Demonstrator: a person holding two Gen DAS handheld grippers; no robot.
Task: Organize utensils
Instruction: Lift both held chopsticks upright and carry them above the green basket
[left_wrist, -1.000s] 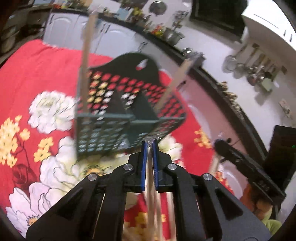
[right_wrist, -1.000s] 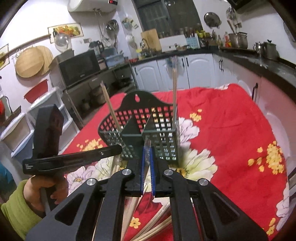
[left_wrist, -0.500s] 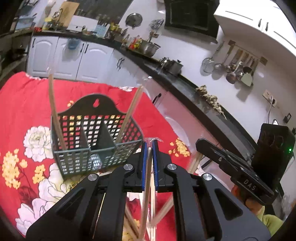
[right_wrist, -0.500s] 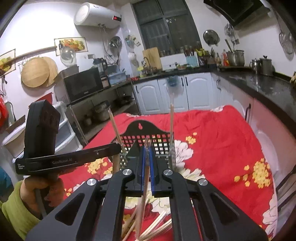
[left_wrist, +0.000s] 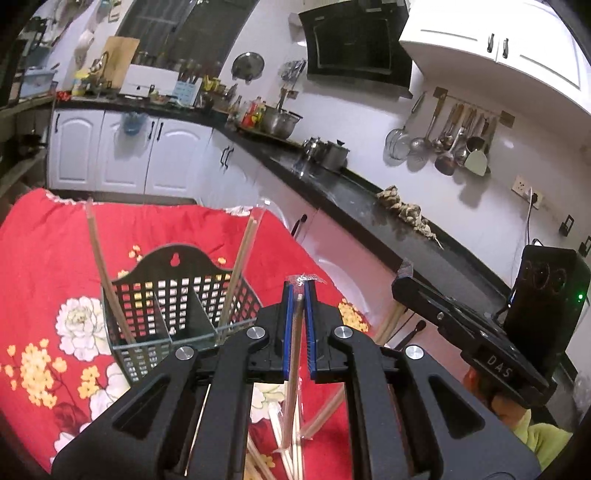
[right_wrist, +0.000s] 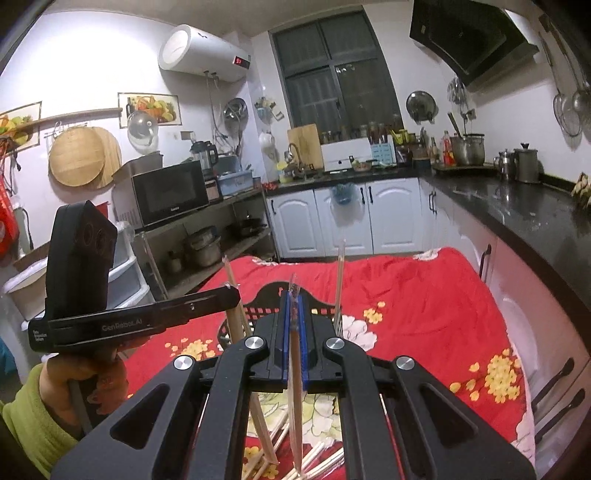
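Two wrapped chopsticks (left_wrist: 236, 273) already stand in the black basket (left_wrist: 177, 317) on the red cloth (left_wrist: 48, 258). My left gripper (left_wrist: 299, 291) and right gripper (right_wrist: 293, 299) each pinch another (more lie loose below), not yet dropped in.

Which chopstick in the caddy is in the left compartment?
On the red floral tablecloth stands a dark mesh utensil caddy with a central divider. Two wrapped chopsticks stand in it. The left-compartment chopstick leans toward the outer left wall; the other rises right of the divider.
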